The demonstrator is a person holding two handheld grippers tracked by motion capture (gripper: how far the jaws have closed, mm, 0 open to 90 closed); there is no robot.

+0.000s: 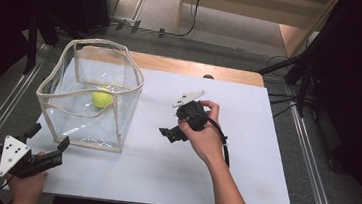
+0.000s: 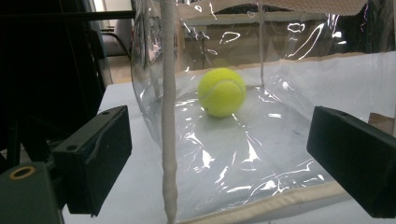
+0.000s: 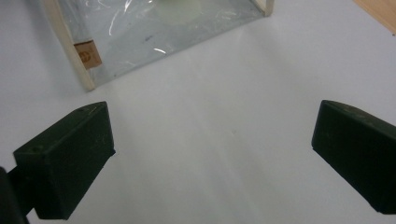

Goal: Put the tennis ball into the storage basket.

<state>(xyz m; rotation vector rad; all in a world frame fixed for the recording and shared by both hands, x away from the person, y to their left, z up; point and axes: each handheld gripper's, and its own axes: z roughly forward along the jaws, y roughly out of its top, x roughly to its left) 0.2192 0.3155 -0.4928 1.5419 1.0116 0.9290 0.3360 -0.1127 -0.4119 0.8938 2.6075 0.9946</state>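
tennis ball [image 2: 222, 92] sits inside the clear bag [image 1: 116, 126]; left gripper [image 1: 50, 137] and right gripper [image 1: 166, 130] both gape wide, holding nothing.

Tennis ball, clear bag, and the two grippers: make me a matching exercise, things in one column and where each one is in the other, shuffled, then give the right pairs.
Things:
1. tennis ball
2. clear bag
3. left gripper
4. right gripper

Places:
A. standing on the left part of the white table top
B. held open over the middle of the table, right of the bag
C. lying on the floor of the bag
D. held open at the near left corner of the table, jaws toward the bag

Pairs: 1-C, 2-A, 3-D, 4-B
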